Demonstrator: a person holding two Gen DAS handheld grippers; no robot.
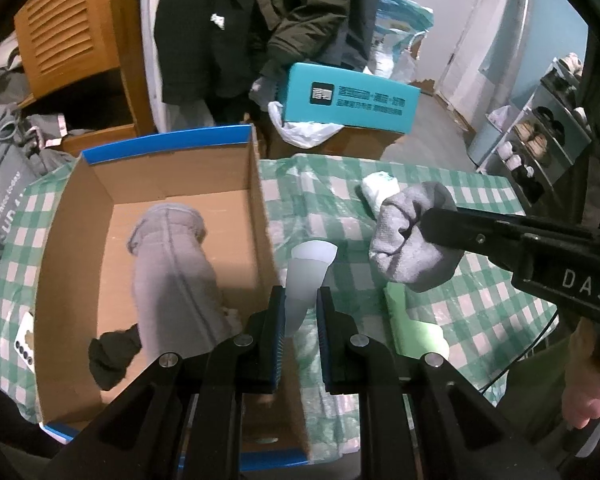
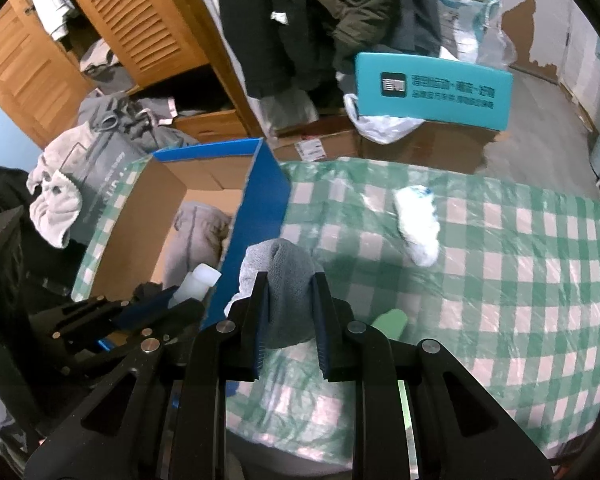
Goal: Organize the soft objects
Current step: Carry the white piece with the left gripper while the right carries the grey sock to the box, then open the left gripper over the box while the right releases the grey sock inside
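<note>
The right gripper [image 2: 288,316] is clamped on a balled grey sock [image 2: 278,276]; the box [image 1: 260,184] lies just to its left, while the left gripper [image 1: 300,312] pinches a white sock [image 1: 306,280] at the box's wall

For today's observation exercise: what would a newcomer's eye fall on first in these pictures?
The grey sock bunched in the right gripper, above the checked cloth. Next, the open box on the left with a grey garment inside, and the pale white piece in the left gripper.
</note>
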